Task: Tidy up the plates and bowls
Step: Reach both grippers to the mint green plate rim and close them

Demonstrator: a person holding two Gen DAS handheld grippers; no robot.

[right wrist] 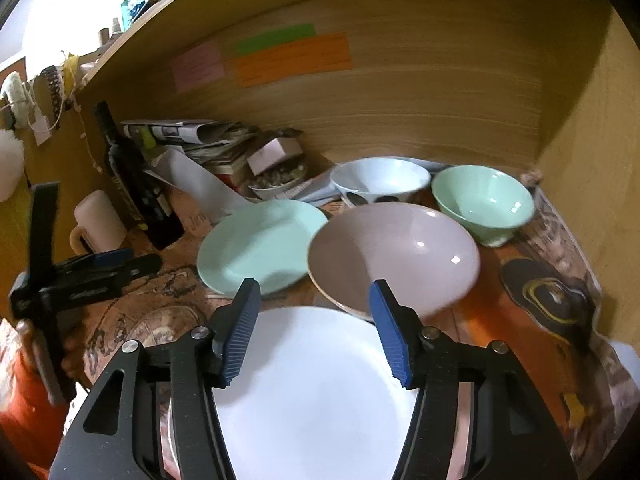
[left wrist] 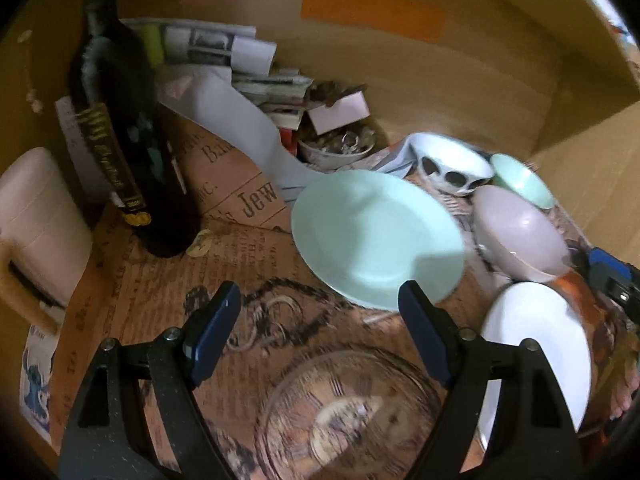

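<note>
The white plate (right wrist: 316,392) at the desk's (right wrist: 492,312) front edge is partly hidden by the wide-open, empty right gripper (right wrist: 314,332), the pink bowl (right wrist: 394,252), mint plate (right wrist: 260,244) and bottle (right wrist: 136,184) are seen behind, and the left gripper (left wrist: 320,336) is held spread, empty, over a blurred glass dish (left wrist: 348,416).

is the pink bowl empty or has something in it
Empty: the right wrist view shows the pink bowl upright with a bare, glossy inside, only light reflections in it.

Left gripper (left wrist: 320,308) and right gripper (right wrist: 316,304) both gape wide, empty.
</note>
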